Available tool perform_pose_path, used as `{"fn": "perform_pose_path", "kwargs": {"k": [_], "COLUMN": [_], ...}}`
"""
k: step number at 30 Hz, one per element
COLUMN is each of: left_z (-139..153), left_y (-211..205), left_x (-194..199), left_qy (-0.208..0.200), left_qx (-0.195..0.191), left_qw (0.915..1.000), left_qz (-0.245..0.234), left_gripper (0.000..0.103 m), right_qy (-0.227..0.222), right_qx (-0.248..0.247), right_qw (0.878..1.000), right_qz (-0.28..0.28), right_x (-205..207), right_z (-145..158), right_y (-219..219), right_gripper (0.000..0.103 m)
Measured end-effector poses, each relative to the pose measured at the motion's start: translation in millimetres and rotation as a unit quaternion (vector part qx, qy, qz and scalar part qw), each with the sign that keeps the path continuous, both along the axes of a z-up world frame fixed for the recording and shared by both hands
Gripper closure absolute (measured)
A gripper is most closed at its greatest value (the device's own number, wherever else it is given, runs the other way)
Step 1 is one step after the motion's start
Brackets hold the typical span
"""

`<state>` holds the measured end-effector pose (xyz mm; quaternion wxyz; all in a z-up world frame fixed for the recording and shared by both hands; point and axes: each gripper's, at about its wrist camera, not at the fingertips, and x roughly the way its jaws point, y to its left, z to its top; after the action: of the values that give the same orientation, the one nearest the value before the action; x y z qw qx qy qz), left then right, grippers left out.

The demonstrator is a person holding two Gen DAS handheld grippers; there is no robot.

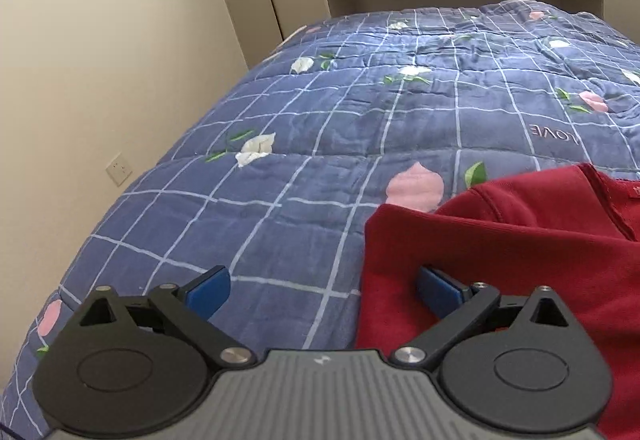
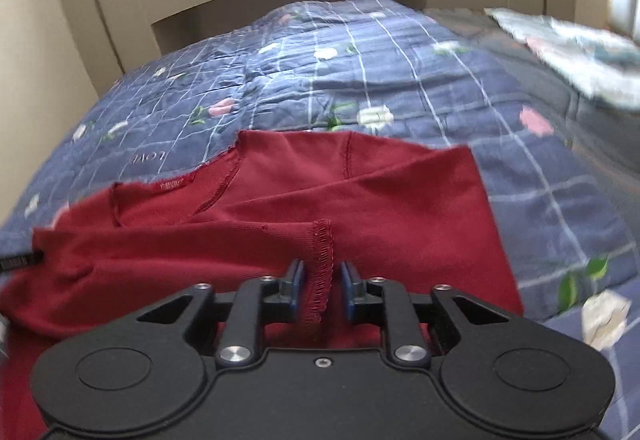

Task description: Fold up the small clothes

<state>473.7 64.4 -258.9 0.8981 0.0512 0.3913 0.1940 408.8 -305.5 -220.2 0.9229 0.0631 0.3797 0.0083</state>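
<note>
A red garment (image 2: 360,192) lies on the blue checked quilt (image 1: 280,144) of the bed, and I take this garment as my landmark. It is partly folded: one sleeve is laid across the body, and its stitched cuff (image 2: 322,268) points toward the person.

The right gripper (image 2: 322,284) is at the near edge of the garment. Its blue pads (image 2: 297,280) stand a little apart on both sides of the cuff, and a small gap shows at each side, so I judge that they do not press the cloth. The left gripper (image 1: 324,292) is at the left edge of the garment with its jaws spread wide. One pad is over the red cloth, the other over the bare quilt, and nothing is between them.

What can go wrong from here? The cuff sits between the right pads, so if this gripper lifts away carelessly, a pad could catch the hem and drag the sleeve out of its fold. On the left side, the pad over the garment could push the edge and make a wrinkle. The quilt looks soft and uneven, so the folds may also slide.

I see no basket, box or other container. Far to the right of the garment, a pale patterned cloth (image 2: 580,52) lies on the bed, too blurred to identify.
</note>
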Motion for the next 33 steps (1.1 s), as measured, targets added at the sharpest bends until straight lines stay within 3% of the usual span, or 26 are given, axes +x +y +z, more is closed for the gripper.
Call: {"fn": "perform_pose_path", "kwargs": {"k": [2,3,10,17,20,26,29,33], "left_z": [4.1,6.4,0.9,-1.2,7.6,8.4,11.4,28.2], "left_y": [1.2,2.7,18.1,16.9,13.1,4.4,1.2,-4.2], "left_x": [-2.1,-3.6,7.4,9.2,-4.3,-46.5,-65.2,-94.5], "left_qy": [-0.004,-0.01,-0.023,-0.012,-0.018,-0.008,-0.015,-0.031], "left_qx": [-0.011,-0.018,-0.036,-0.029,-0.028,-0.011,-0.011,-0.042], "left_qw": [0.9999,0.9998,0.9967,0.9967,0.996,0.9952,0.9933,0.9895], "left_qz": [0.005,0.008,0.069,0.074,0.082,0.097,0.114,0.135], "left_gripper": [0.001,0.001,0.0,0.001,0.001,0.001,0.001,0.0], "right_qy": [-0.019,-0.025,-0.01,-0.029,-0.032,-0.024,-0.02,-0.018], "right_qx": [-0.017,-0.023,-0.094,-0.105,-0.119,-0.146,-0.124,-0.104], "right_qw": [1.0,0.999,0.994,0.992,0.99,0.985,0.989,0.987], "right_qz": [0.016,0.025,0.057,0.061,0.073,0.086,0.083,0.117], "right_x": [-1.8,-0.8,16.5,6.2,-5.3,-21.3,-31.2,-57.3], "right_z": [3.4,4.8,-13.5,-9.3,-8.5,-14.3,-10.2,-1.8], "right_y": [4.1,6.6,21.8,19.0,18.0,9.1,-2.8,-11.5], "right_gripper": [0.045,0.039,0.029,0.02,0.01,0.003,0.003,0.003]}}
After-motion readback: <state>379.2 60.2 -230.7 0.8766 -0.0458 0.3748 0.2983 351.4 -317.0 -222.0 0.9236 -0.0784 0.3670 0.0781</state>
